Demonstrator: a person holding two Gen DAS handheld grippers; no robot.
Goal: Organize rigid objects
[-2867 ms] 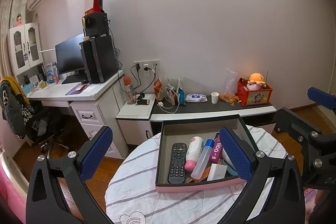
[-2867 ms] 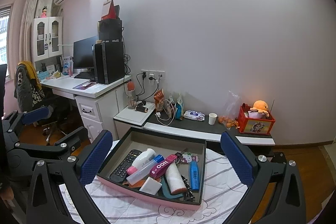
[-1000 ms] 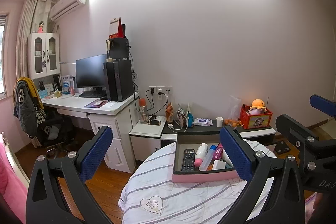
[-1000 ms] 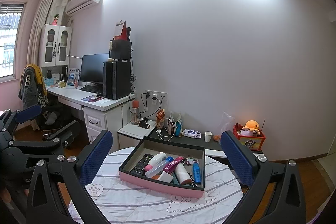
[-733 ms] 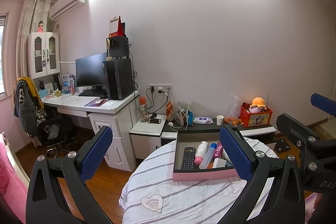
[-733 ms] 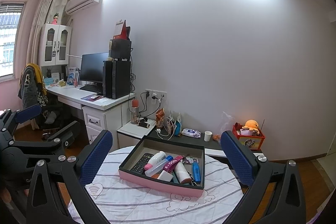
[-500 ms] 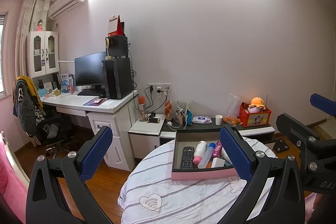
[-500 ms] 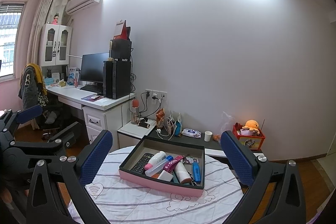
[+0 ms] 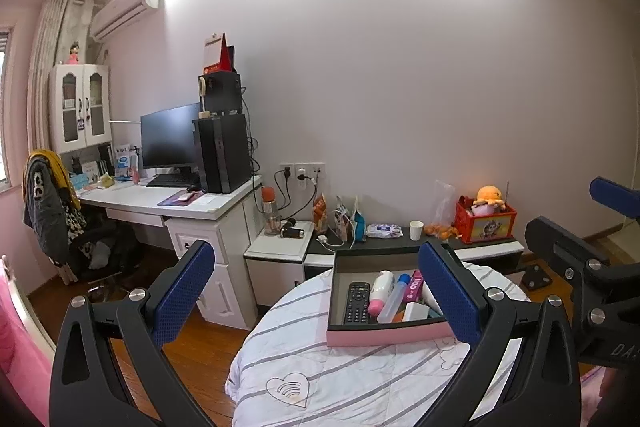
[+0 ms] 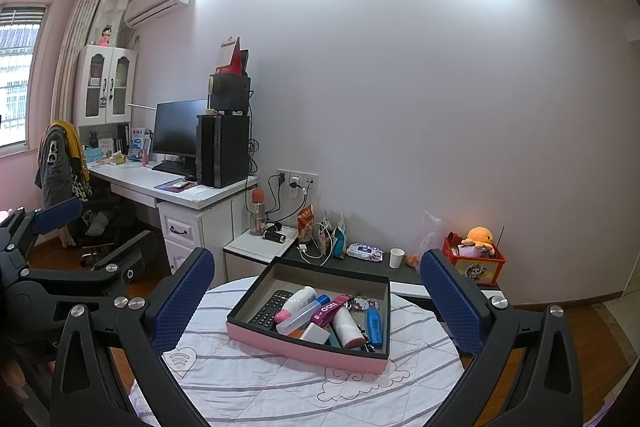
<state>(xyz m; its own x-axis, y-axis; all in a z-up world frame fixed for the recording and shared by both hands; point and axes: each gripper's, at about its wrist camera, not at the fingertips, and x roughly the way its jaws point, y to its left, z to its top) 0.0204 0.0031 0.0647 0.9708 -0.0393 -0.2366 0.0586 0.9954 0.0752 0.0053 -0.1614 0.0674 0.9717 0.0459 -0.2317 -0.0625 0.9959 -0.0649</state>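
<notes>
Looks basically done: remote (image 10: pixel 272 308), bottles (image 10: pixel 298 301) and blue marker (image 10: pixel 373 325) all sit inside pink tray (image 10: pixel 304 349) on the round table (image 10: pixel 248 387). Left gripper (image 9: pixel 316 301) and right gripper (image 10: pixel 316 301) wide apart, empty, well back from tray.

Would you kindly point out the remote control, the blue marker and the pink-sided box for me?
remote control (image 9: pixel 357 302): left wrist view, on its keypad.
blue marker (image 10: pixel 374 325): right wrist view, middle of its barrel.
pink-sided box (image 10: pixel 297 347): right wrist view, on its pink front wall.
</notes>
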